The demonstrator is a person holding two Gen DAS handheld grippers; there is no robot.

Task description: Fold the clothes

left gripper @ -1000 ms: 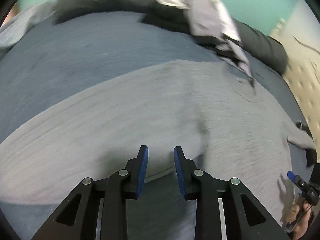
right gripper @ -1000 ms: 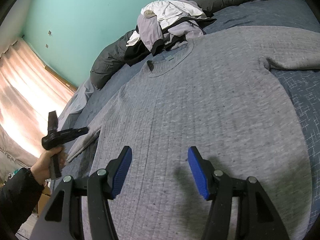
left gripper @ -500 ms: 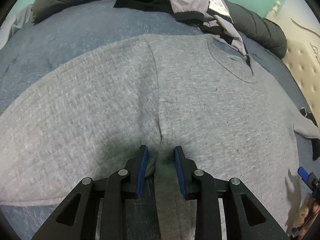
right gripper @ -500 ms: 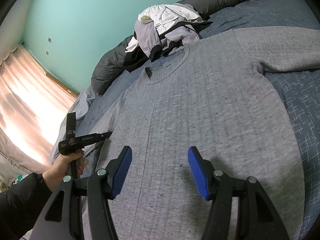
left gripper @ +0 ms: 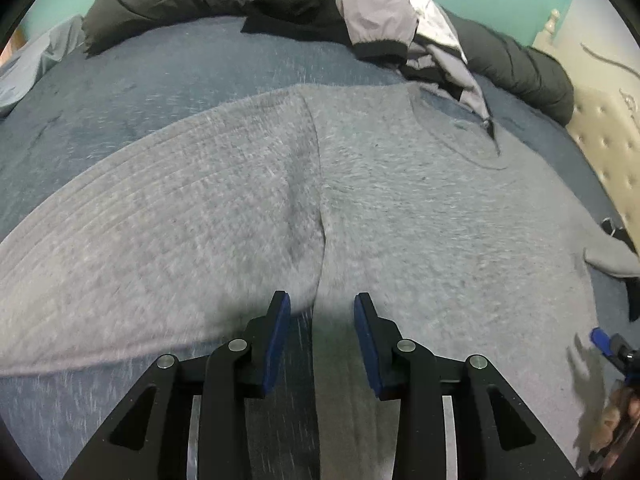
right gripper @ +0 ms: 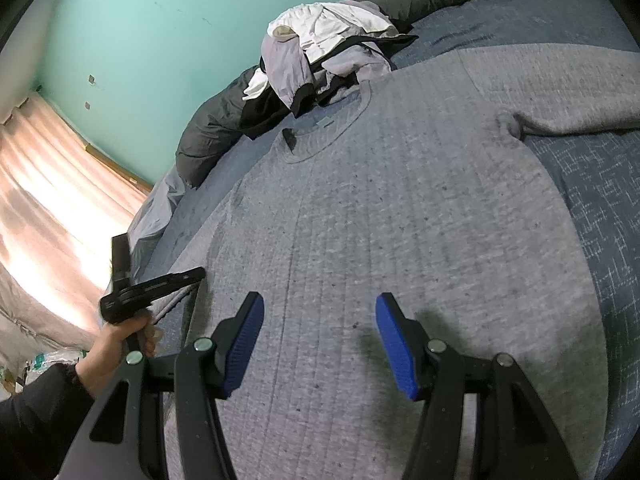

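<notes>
A grey knit sweater (left gripper: 420, 216) lies spread flat, front up, on the blue bedspread (left gripper: 168, 80). My left gripper (left gripper: 322, 300) hovers open just above the underarm seam, with the sleeve (left gripper: 160, 232) to its left and the body to its right; nothing is between its pads. In the right wrist view the same sweater (right gripper: 420, 220) fills the middle, and my right gripper (right gripper: 320, 300) stands wide open over its lower body, holding nothing. The left gripper (right gripper: 152, 284) shows there at the sweater's left edge, held in a hand (right gripper: 120, 336).
A heap of white, lilac and black clothes (right gripper: 320, 56) lies by the sweater's collar. A dark rolled duvet (left gripper: 520, 68) runs along the back of the bed. A beige tufted headboard (left gripper: 604, 128) stands at the right, with a curtain (right gripper: 48, 216) and a teal wall (right gripper: 160, 40) beyond.
My left gripper has moved from the sleeve's edge in over the underarm seam, and its jaws have opened slightly. The right gripper has stayed open and has barely moved.
</notes>
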